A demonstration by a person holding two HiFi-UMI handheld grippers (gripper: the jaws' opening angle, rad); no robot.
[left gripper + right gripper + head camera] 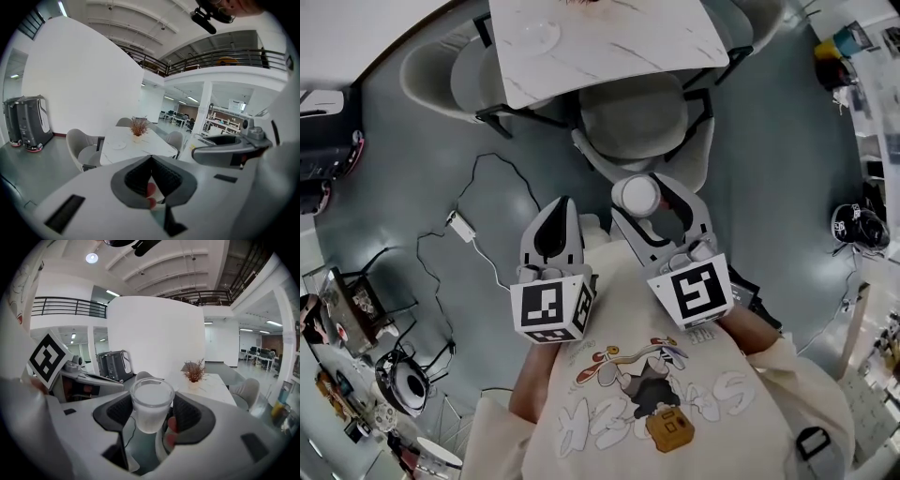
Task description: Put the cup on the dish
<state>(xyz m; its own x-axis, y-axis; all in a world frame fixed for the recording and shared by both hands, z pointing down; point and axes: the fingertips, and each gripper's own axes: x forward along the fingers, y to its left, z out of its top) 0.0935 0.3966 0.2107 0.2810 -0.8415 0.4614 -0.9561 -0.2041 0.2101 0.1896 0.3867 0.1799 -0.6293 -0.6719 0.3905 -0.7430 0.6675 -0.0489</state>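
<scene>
- Grey floor (769, 159) fills most of the head view, and a white cable (492, 267) lies on it at the left.
- At the top of that view stands a white marble table (609, 47) with dark legs.
- A round white dish (534, 36) lies flat on the table, near its left edge.
- A small pot with a dry reddish plant (138, 127) also stands on the table, a bit behind the dish as the left gripper view shows it.
- Soft grey chairs stand round the table, and one grey chair (637, 117) is on the near side, between the table and the person.
- The person wears a cream shirt with a cartoon print (647, 394) and holds both grippers out in front.
- The right gripper (642, 199) has its two jaws closed on a small round see-through cup with a frosted white look (151, 401).
- This cup stands upright between the dark jaw pads, with its open rim on top.
- It hangs in the air just in front of the near chair, well apart from the dish.
- The left gripper (151, 161) is closed, its two jaws touch at the tips, and it holds nothing.
- It hangs just beside the right gripper, on the person's left.
- Each gripper has a cube with black and white square markers, the left cube (548, 309) and the right cube (694, 291), close to the person's chest.
</scene>
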